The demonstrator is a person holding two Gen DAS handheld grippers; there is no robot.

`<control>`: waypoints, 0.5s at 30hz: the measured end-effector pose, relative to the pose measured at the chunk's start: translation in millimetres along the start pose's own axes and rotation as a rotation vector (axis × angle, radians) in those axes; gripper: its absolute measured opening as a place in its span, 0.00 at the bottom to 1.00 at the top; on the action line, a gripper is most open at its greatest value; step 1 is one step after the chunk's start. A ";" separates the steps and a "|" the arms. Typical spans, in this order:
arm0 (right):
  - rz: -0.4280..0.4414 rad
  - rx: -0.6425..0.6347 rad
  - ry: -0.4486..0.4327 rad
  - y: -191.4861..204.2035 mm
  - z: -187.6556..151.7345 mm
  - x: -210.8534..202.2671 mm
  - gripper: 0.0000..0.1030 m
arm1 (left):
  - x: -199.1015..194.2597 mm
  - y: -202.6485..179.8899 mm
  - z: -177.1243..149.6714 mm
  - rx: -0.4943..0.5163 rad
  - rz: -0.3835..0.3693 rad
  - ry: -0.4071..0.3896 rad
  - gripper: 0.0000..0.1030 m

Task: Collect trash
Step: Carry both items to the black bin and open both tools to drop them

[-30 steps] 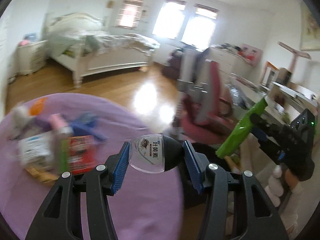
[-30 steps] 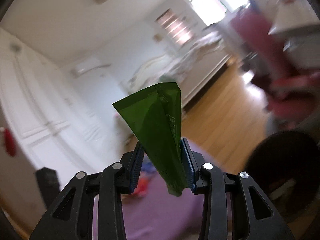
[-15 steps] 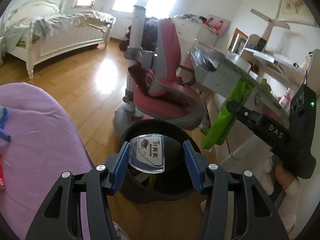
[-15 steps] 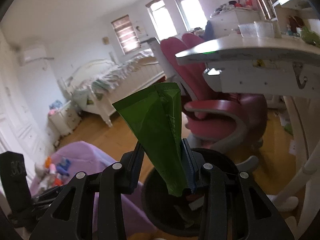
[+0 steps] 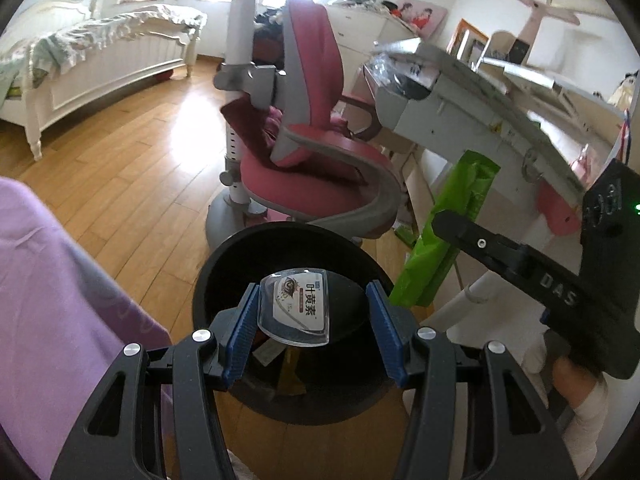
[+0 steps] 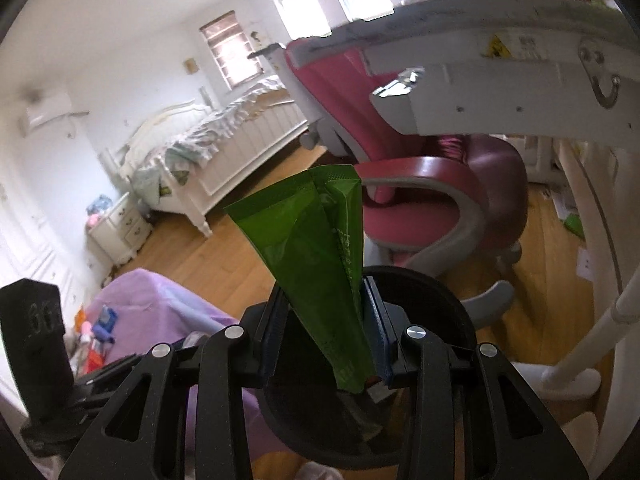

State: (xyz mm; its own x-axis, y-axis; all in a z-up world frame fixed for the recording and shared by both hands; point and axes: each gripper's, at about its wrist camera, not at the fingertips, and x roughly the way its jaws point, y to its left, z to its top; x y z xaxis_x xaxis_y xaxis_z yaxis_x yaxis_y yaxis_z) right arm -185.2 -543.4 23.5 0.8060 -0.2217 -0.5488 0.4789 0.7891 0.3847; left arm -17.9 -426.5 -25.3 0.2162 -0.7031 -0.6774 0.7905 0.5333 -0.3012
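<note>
Clear plastic piece (image 5: pixel 294 307) with white printed label sits between left gripper (image 5: pixel 312 330) pads, touching left pad, gap at right pad; grip unclear. Hangs over black bin (image 5: pixel 208 280) mouth. Green pouch (image 6: pixel 320 264), creased, upright, between right gripper (image 6: pixel 326 340) pads over same bin; jaws opening, pouch leaning on right pad. Bin on wood floor (image 5: pixel 120 168), scraps inside. Purple cloth (image 5: pixel 52 300) just left of bin. Pink chair (image 5: pixel 316 152) behind, grey desk (image 5: pixel 460 96) right, white bed (image 5: pixel 100 52) far left. Bright windows.
</note>
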 end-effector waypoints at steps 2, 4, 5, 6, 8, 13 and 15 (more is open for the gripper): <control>-0.012 0.013 0.003 -5.3 2.6 2.7 0.55 | 10.2 -3.3 5.6 0.020 0.028 0.019 0.56; -0.046 0.030 -0.009 -12.1 4.8 3.0 0.74 | 13.7 -2.7 9.8 0.019 0.046 0.014 0.79; -0.058 0.046 -0.022 -17.3 5.2 0.9 0.78 | 10.5 -0.9 11.0 0.010 0.051 -0.005 0.84; -0.064 0.060 -0.029 -21.2 5.7 -0.5 0.78 | 7.2 0.0 10.9 0.002 0.047 -0.022 0.88; -0.071 0.077 -0.026 -27.4 7.2 -1.7 0.78 | -0.8 3.3 10.8 -0.010 0.043 -0.038 0.90; -0.047 0.099 -0.005 -27.7 5.9 2.7 0.78 | -37.3 20.4 6.2 -0.064 0.058 -0.073 0.90; -0.025 0.073 0.014 -14.2 1.6 8.7 0.78 | -59.1 31.9 2.1 -0.098 0.068 -0.103 0.90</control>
State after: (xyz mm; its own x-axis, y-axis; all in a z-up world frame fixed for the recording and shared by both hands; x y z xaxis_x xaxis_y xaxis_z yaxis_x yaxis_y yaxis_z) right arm -184.4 -557.4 14.5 0.7885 -0.2323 -0.5694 0.5235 0.7395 0.4232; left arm -4.2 -368.9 6.6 0.3289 -0.7060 -0.6272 0.7138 0.6207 -0.3244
